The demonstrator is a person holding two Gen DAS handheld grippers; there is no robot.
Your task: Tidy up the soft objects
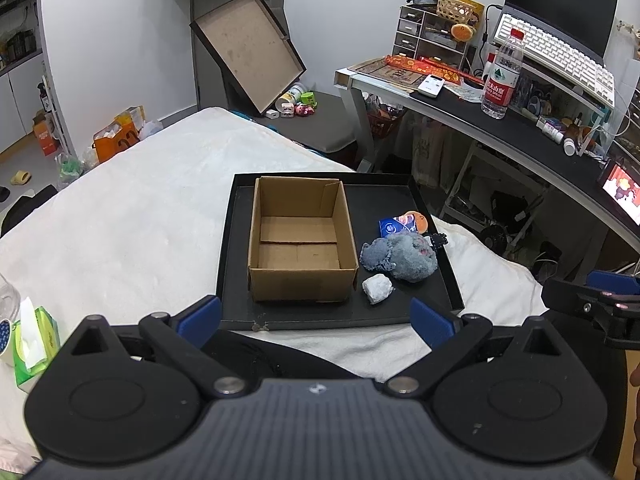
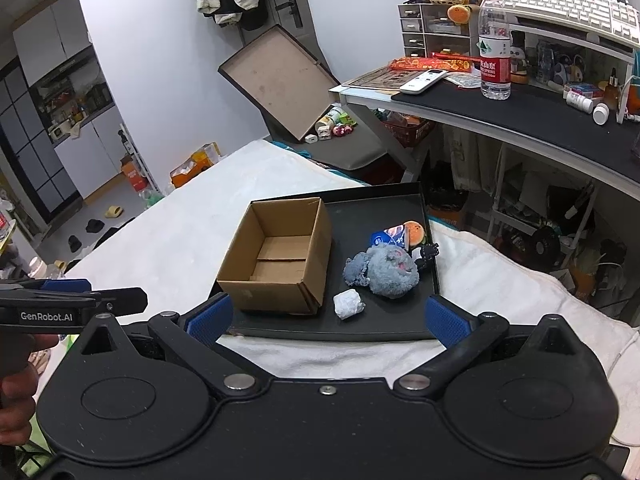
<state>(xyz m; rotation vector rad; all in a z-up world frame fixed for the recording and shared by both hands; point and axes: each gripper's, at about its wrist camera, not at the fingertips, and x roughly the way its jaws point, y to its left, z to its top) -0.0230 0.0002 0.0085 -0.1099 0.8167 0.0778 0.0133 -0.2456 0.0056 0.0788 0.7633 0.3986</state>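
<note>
An empty cardboard box [image 1: 300, 240] [image 2: 280, 256] stands on the left of a black tray [image 1: 312, 312] [image 2: 384, 328] on the white bed. Right of the box lie a grey-blue fuzzy plush [image 1: 404, 258] [image 2: 386, 270], a small crumpled white wad [image 1: 377, 288] [image 2: 349, 304], a blue packet [image 1: 390, 226] [image 2: 386, 237], an orange round plush [image 1: 417, 220] [image 2: 415, 232] and a small black figure [image 1: 438, 240] [image 2: 428, 254]. My left gripper [image 1: 316, 320] hovers open before the tray's near edge. My right gripper [image 2: 328, 318] is open too, nothing between its fingers.
A green tissue pack [image 1: 34, 340] lies at the bed's left. A desk [image 1: 500, 120] with a water bottle [image 1: 502, 74] [image 2: 495, 44], keyboard and clutter runs along the right. A large box lid [image 1: 248, 50] leans on the wall behind.
</note>
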